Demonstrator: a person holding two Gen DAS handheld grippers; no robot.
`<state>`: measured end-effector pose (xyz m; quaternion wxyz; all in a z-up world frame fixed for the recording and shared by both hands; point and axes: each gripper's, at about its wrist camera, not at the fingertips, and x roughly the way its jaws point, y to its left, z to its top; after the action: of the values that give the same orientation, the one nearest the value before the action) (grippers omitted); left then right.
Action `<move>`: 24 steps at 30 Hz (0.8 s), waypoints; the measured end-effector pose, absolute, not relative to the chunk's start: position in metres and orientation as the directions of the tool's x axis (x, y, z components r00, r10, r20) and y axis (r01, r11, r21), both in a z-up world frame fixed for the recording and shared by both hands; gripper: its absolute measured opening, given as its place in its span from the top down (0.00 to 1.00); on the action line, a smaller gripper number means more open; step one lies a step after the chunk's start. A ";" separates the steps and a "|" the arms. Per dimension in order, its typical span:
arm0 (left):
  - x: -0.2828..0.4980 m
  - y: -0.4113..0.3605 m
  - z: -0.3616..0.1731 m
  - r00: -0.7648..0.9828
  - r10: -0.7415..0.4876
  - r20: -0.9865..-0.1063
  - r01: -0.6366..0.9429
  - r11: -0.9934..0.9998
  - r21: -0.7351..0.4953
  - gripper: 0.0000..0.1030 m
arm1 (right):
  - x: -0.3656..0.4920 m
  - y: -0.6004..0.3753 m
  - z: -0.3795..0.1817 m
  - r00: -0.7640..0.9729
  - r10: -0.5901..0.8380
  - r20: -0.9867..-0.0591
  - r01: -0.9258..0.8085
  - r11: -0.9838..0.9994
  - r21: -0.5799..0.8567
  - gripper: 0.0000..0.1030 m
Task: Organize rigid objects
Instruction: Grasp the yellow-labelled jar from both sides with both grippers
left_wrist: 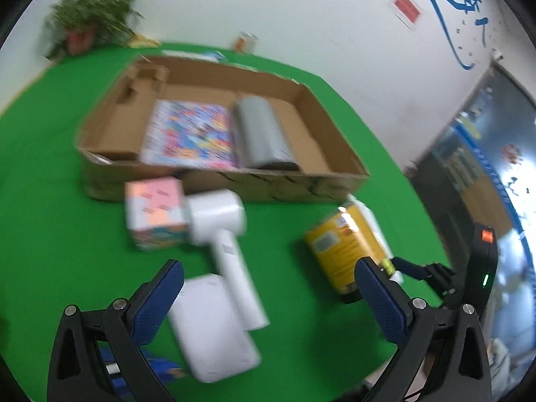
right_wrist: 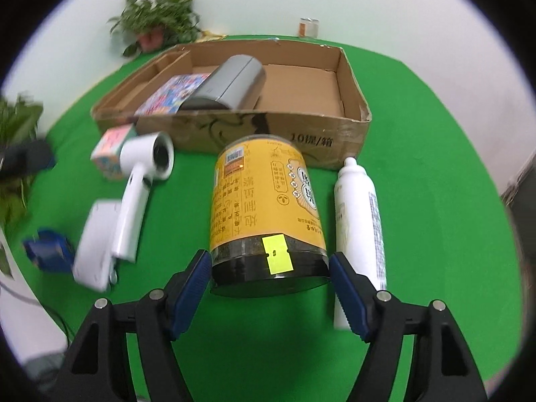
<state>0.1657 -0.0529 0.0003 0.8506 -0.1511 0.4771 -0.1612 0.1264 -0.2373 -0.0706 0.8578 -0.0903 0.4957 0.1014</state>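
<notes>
A cardboard box point(left_wrist: 331, 167) point(right_wrist: 301, 134) on the green cloth holds a colourful flat box point(left_wrist: 191, 134) point(right_wrist: 171, 95) and a grey cylinder point(left_wrist: 261, 134) point(right_wrist: 231, 83). In front lie a pink cube point(left_wrist: 155, 214) point(right_wrist: 112, 150), a white hair dryer point(left_wrist: 224, 244) point(right_wrist: 140, 187), a white flat box point(left_wrist: 214, 325) point(right_wrist: 93, 241), a yellow jar point(left_wrist: 345, 248) point(right_wrist: 264, 207) and a white spray bottle point(right_wrist: 358, 221). My left gripper point(left_wrist: 268, 294) is open above the white flat box and dryer handle. My right gripper point(right_wrist: 269, 278) is open, its pads on either side of the yellow jar's dark base.
A potted plant point(left_wrist: 90, 23) point(right_wrist: 157, 20) and a small can point(left_wrist: 246, 42) point(right_wrist: 308, 26) stand at the table's far edge by the wall. A blue object point(right_wrist: 47, 251) lies left of the white flat box. The right gripper's body point(left_wrist: 469, 281) shows in the left wrist view.
</notes>
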 end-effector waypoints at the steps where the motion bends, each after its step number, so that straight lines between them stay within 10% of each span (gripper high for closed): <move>1: 0.168 -0.057 -0.003 0.471 -0.450 -0.758 0.144 0.888 -0.438 0.01 | 0.119 -0.230 -0.071 0.486 0.073 -0.871 -0.289 0.954 -0.082 0.25; 6: 0.185 -0.080 -0.029 0.348 -0.576 -0.739 0.175 0.815 -0.553 0.01 | 0.098 -0.217 -0.064 0.357 0.296 -0.886 -0.431 0.894 0.125 0.19; 14: 0.212 -0.093 -0.052 0.272 -0.639 -0.719 0.152 0.767 -0.624 0.03 | 0.131 -0.280 -0.067 0.293 0.496 -0.817 -0.157 0.868 0.471 0.19; 24: 0.245 -0.123 -0.068 0.188 -0.633 -0.751 0.168 0.774 -0.611 0.17 | 0.140 -0.255 -0.090 0.198 0.506 -0.840 -0.136 0.862 0.487 0.22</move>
<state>0.2447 -0.1231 -0.0683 0.7440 -0.2015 0.5774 -0.2691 0.1401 -0.2547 -0.0897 0.7582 0.1548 0.5969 0.2116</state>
